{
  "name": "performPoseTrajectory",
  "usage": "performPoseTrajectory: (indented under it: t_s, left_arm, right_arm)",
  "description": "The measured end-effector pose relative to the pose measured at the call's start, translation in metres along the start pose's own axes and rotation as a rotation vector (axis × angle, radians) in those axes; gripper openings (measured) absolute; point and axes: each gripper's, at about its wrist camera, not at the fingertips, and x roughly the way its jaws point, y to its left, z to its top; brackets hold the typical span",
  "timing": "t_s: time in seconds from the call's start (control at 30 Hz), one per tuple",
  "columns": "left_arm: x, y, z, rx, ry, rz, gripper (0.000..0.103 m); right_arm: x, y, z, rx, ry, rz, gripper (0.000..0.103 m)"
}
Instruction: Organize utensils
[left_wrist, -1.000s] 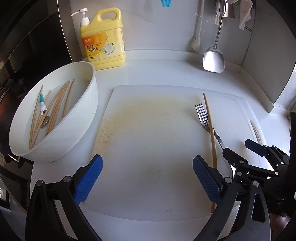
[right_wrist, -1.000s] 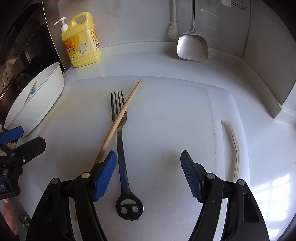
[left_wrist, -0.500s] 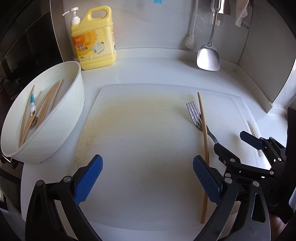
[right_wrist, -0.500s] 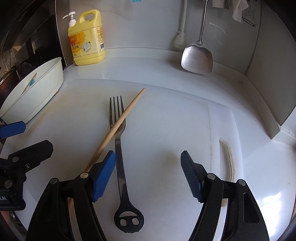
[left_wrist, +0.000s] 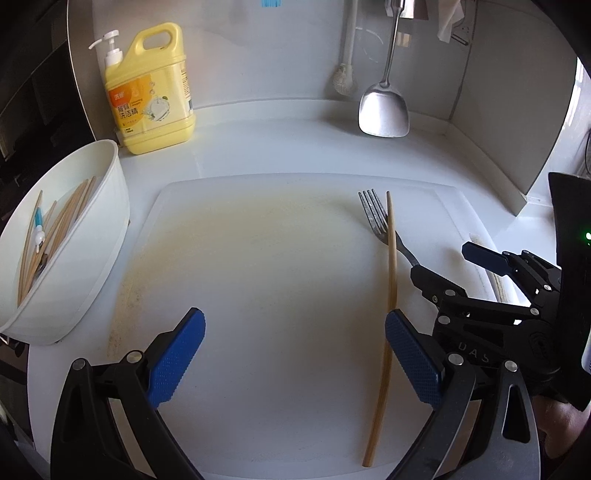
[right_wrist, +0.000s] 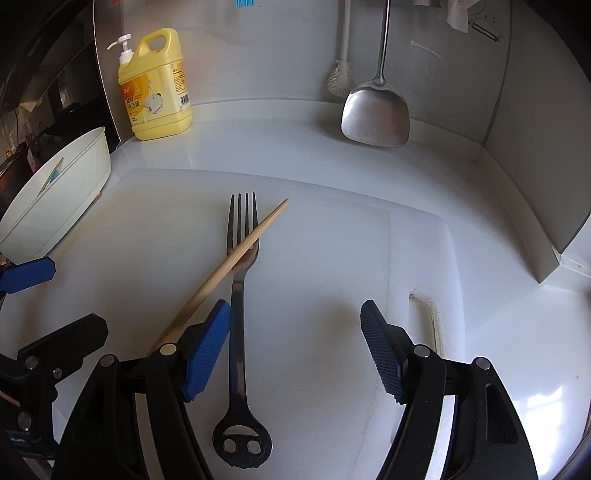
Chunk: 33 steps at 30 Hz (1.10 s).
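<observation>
While hovering over a white cutting board (left_wrist: 258, 295), both hand-held grippers spread wide and empty: left hand-held gripper (left_wrist: 295, 354) with blue pads over bare board, right hand-held gripper (right_wrist: 295, 347) straddling a fork handle without pressing on it. Counted on the board: one metal fork (right_wrist: 240, 295) and one wooden chopstick (right_wrist: 229, 266), nothing else. Chopstick lying across the fork's neck just below the tines, touching it, running down to the left past the right hand-held gripper's left pad (right_wrist: 207, 354). Fork handle end with a cut-out face nearest the right wrist camera. Seen from the left wrist, same chopstick (left_wrist: 389, 266) passing just beside the left hand-held gripper's right pad (left_wrist: 413, 362).

Off the board's left edge, on the desk (left_wrist: 295, 147): one white bowl (left_wrist: 92, 258), tilted, holding a bundle of chopsticks (left_wrist: 55, 229) too overlapped to count, plus one small blue-and-white utensil (left_wrist: 38, 229). At the back: one yellow detergent bottle (left_wrist: 151, 92) with a pump, one metal spatula (left_wrist: 384, 110) and one white brush (left_wrist: 345, 74) by the wall.
</observation>
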Motion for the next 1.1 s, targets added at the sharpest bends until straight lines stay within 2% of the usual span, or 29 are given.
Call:
performPoseTrajectory:
  t_s: [0.43, 0.77, 1.0, 1.1]
  left_arm:
    - [0.002, -0.022, -0.014, 0.128, -0.018, -0.059, 0.096]
    - [0.011, -0.031, -0.021, 0.205, -0.015, 0.006, 0.097]
    - [0.018, -0.017, -0.011, 0.124, -0.012, 0.025, 0.096]
    - [0.022, -0.007, -0.006, 0.057, -0.004, 0.040, 0.090]
  right_arm:
    - [0.003, -0.010, 0.002, -0.003, 0.008, 0.018, 0.069]
    - [0.002, -0.010, 0.000, -0.004, 0.009, 0.024, 0.069]
    - [0.002, -0.008, -0.001, 0.006, 0.005, 0.011, 0.069]
    - [0.001, -0.007, -0.002, 0.017, 0.002, -0.004, 0.069]
